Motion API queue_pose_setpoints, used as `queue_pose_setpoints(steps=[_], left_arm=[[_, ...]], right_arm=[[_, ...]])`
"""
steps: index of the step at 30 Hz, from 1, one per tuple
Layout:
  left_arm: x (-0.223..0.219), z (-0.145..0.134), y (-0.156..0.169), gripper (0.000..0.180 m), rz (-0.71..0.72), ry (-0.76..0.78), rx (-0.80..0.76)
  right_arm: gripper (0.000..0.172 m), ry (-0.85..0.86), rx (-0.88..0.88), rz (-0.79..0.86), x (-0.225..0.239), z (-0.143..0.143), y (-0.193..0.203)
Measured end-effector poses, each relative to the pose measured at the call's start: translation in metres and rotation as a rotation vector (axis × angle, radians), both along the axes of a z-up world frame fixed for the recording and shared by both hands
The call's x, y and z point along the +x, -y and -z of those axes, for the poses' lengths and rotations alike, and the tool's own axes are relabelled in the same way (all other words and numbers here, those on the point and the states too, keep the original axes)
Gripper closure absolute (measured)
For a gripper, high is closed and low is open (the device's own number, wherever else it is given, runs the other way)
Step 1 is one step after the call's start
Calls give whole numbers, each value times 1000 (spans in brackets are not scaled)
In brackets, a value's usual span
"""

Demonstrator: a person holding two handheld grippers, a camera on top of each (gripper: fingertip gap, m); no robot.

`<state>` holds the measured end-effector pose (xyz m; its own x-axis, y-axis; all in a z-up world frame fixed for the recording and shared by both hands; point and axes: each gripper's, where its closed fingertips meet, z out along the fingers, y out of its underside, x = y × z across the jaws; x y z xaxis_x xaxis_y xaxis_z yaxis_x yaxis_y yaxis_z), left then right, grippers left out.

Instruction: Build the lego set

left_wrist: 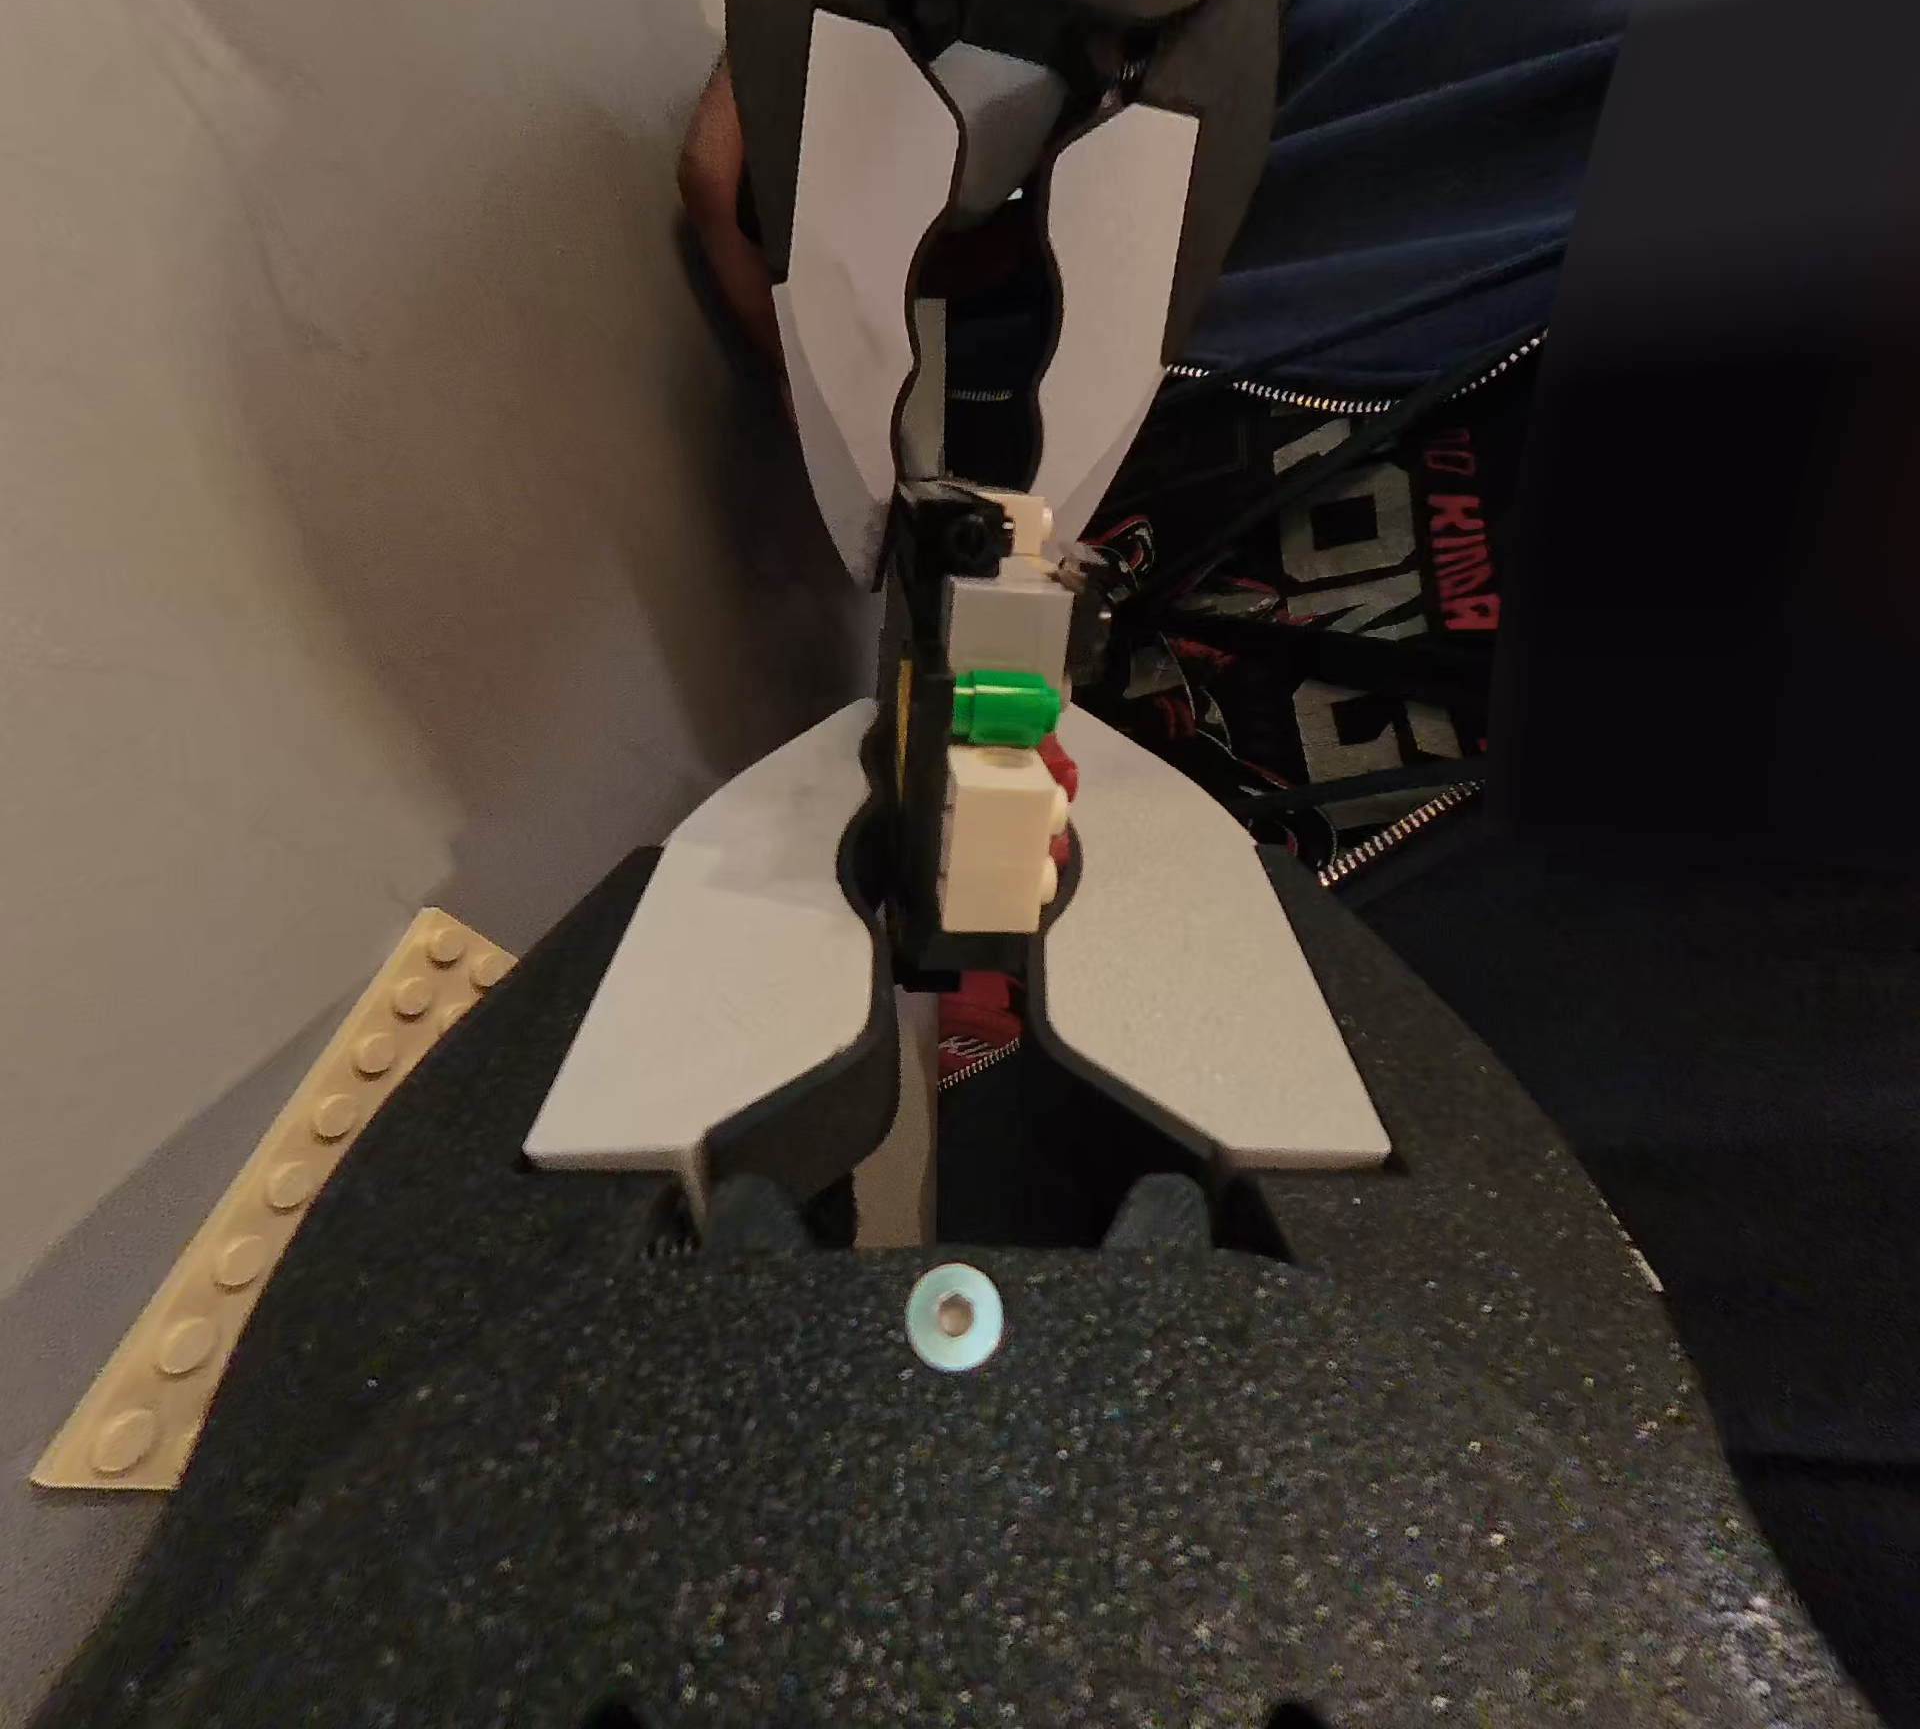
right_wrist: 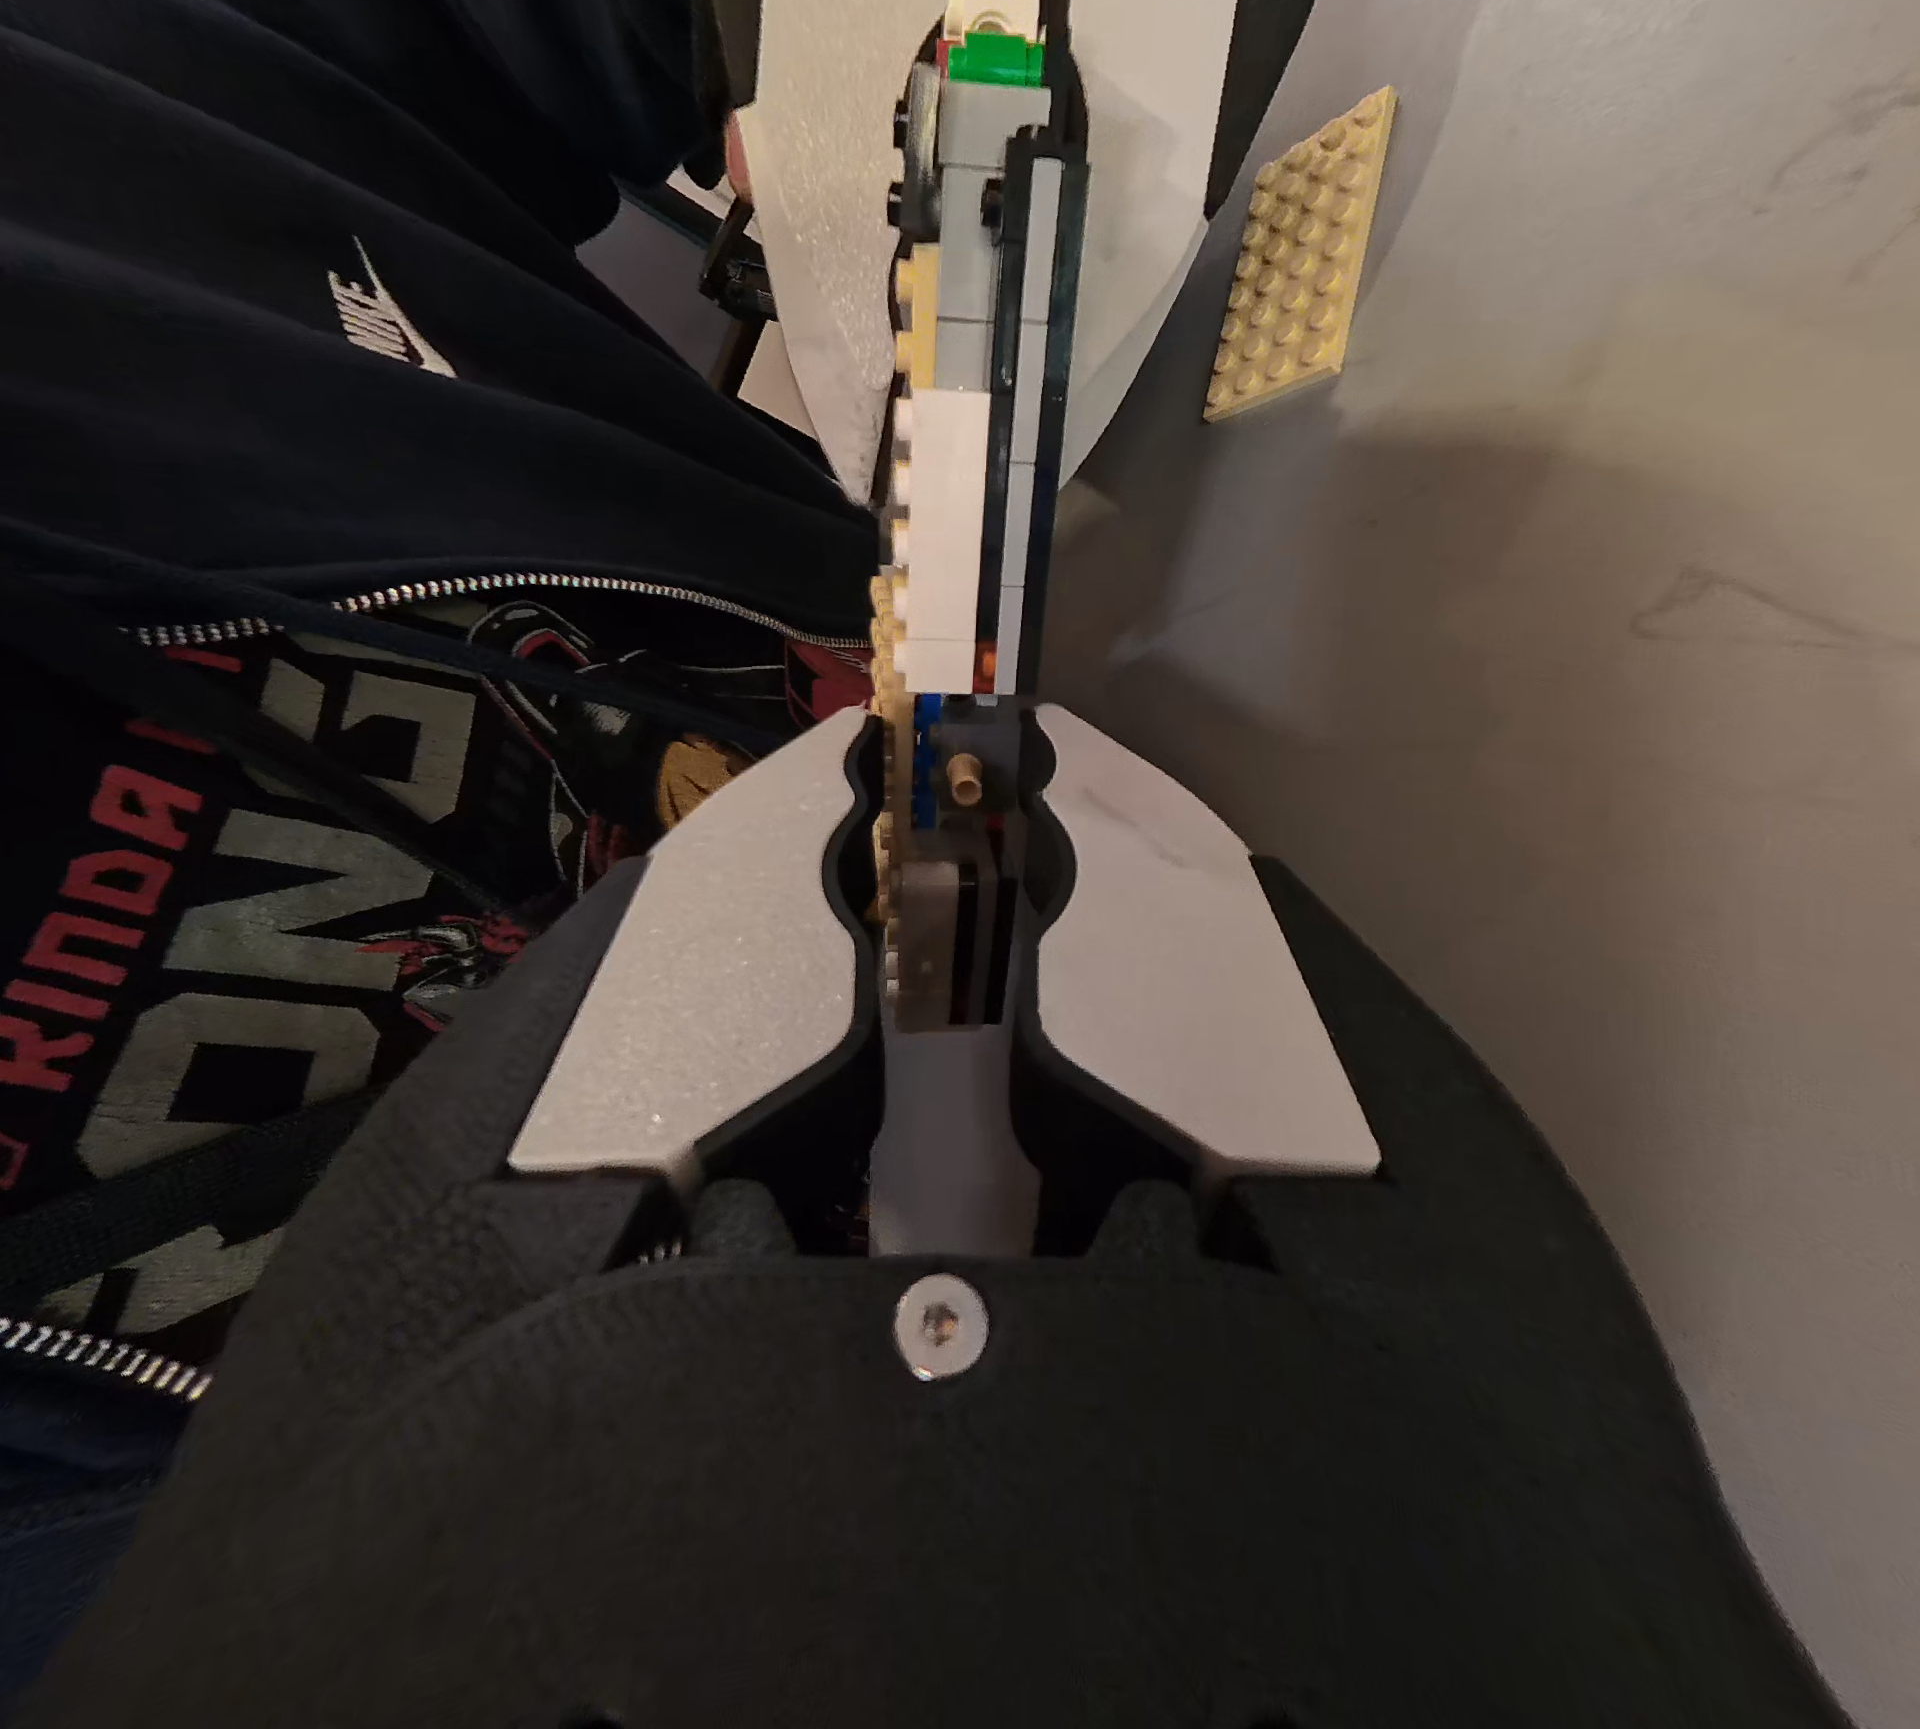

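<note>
Gripping one end of a long brick assembly (left_wrist: pixel 997 806) (white, green, grey pieces), left gripper (left_wrist: pixel 961 744) faces right gripper (left_wrist: pixel 977 526), clamped on the far end. Tan studded plate (left_wrist: pixel 281 1191) lies near left on the table (left_wrist: pixel 260 432).

Right view: right gripper (right_wrist: pixel 951 744) pinches the assembly; printed shirt (right_wrist: pixel 312 848), lettering unrecorded, left; tan plate far right.

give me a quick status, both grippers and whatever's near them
Left gripper and right gripper both clamped on opposite ends of one long brick assembly, held off the table. Tan studded plate lying on the grey surface alongside.
</note>
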<state>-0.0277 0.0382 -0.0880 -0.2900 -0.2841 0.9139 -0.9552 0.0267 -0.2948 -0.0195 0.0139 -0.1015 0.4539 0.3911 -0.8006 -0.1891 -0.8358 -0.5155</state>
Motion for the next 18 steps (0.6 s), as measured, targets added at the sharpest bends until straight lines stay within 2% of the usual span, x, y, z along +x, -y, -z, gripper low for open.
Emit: queue_pose_setpoints(steps=[7,18], left_arm=[[5,-1,-1,157,-29,-4,12],[11,-12,-1,154,-81,18,-66]], right_arm=[[147,36,23,9,4,1,-2],[148,-50,61,42,11,-8,-4]])
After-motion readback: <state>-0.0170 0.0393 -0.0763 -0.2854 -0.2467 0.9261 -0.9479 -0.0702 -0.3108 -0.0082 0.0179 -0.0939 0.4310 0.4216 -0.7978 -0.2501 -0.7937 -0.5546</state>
